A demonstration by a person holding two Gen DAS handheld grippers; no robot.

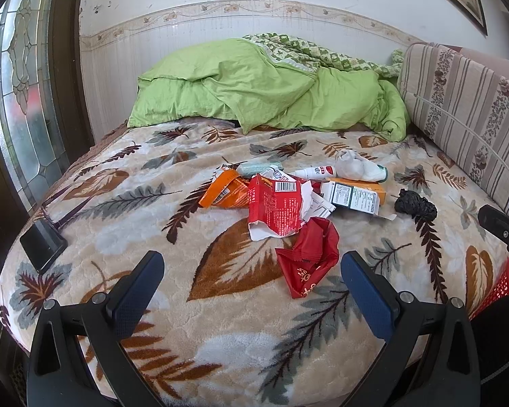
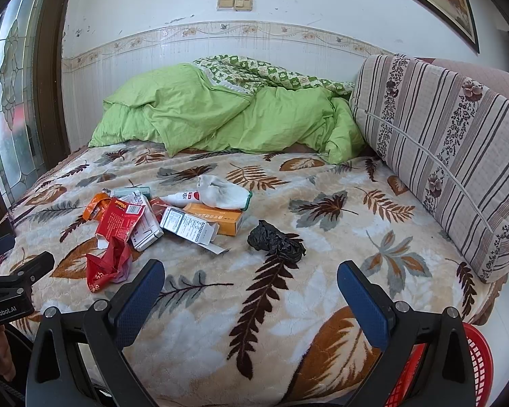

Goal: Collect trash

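A heap of trash lies mid-bed: a crumpled red wrapper (image 1: 308, 257) (image 2: 107, 264) nearest me, a red packet (image 1: 275, 203) (image 2: 118, 220), an orange packet (image 1: 224, 190), a white and orange box (image 1: 354, 195) (image 2: 200, 222), a white tube (image 1: 314, 172) (image 2: 183, 197), a white sock (image 1: 353, 166) (image 2: 220, 193) and a crumpled black bag (image 1: 415, 205) (image 2: 276, 240). My left gripper (image 1: 251, 283) is open above the blanket, just short of the red wrapper. My right gripper (image 2: 251, 291) is open too, short of the black bag. A red mesh basket (image 2: 441, 369) (image 1: 502, 285) stands at the bed's right front corner.
A leaf-pattern blanket (image 1: 152, 210) covers the bed. A black phone (image 1: 42, 246) lies near its left edge. A green duvet (image 1: 254, 91) is bunched at the head, a striped cushion (image 2: 441, 156) stands along the right, and a stained-glass door (image 1: 20, 78) is on the left.
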